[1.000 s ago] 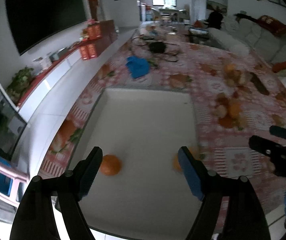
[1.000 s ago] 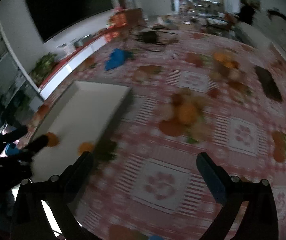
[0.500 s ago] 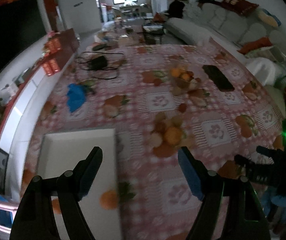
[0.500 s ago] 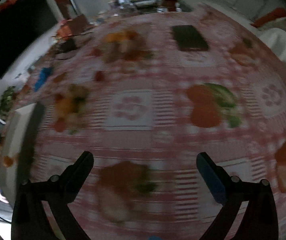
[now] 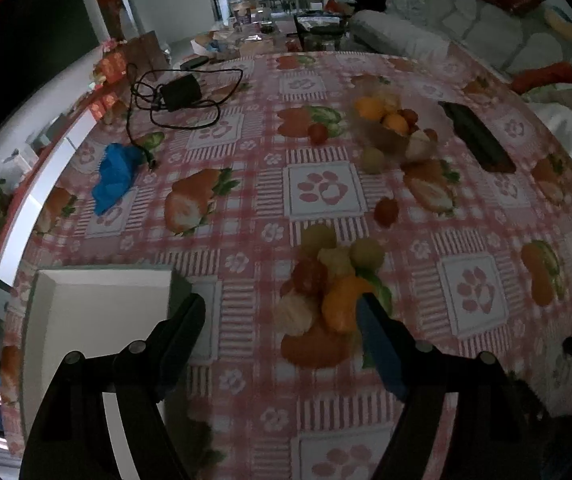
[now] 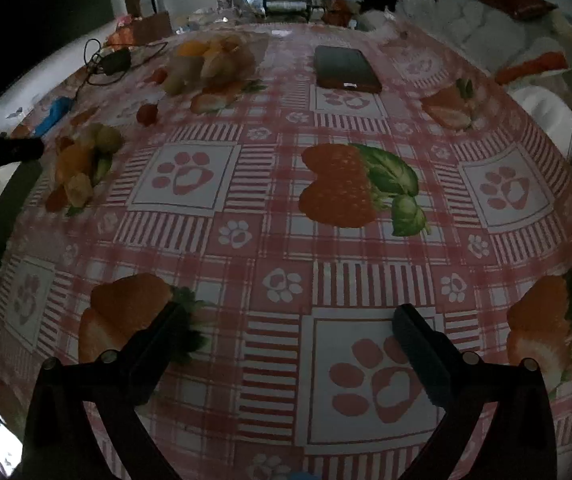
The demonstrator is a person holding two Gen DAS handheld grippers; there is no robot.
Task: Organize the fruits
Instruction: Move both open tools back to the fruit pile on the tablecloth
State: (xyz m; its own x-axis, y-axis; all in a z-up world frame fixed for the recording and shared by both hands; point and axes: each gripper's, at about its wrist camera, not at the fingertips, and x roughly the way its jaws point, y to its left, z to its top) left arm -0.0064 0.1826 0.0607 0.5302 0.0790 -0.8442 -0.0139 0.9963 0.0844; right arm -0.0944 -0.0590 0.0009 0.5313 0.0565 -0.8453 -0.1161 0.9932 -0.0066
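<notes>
Left wrist view
Left gripper: jaws spread wide, holding nothing; it hangs above the table just short of the near fruit pile.
Near pile: about half a dozen loose fruits, orange, red, yellow and green, bunched on the tablecloth close to the table's near edge, right of the tray.
Tray: white, at the near left corner of the table. The visible part shows no fruit; its near end is hidden by the gripper.
Far pile: oranges and smaller fruits heaped toward the far right of the table, with single fruits scattered beside it.
Stray fruit: one red fruit lies alone between the two piles.

Right wrist view
Right gripper: jaws apart, empty, over bare cloth at the near edge, well apart from any fruit.
Phone: dark slab near the far edge.

Progress
Status: judged early. Both piles and the strays lie on the cloth, outside the tray.
Remaining: nearly all fruit is left to move, the near pile probably first.
</notes>
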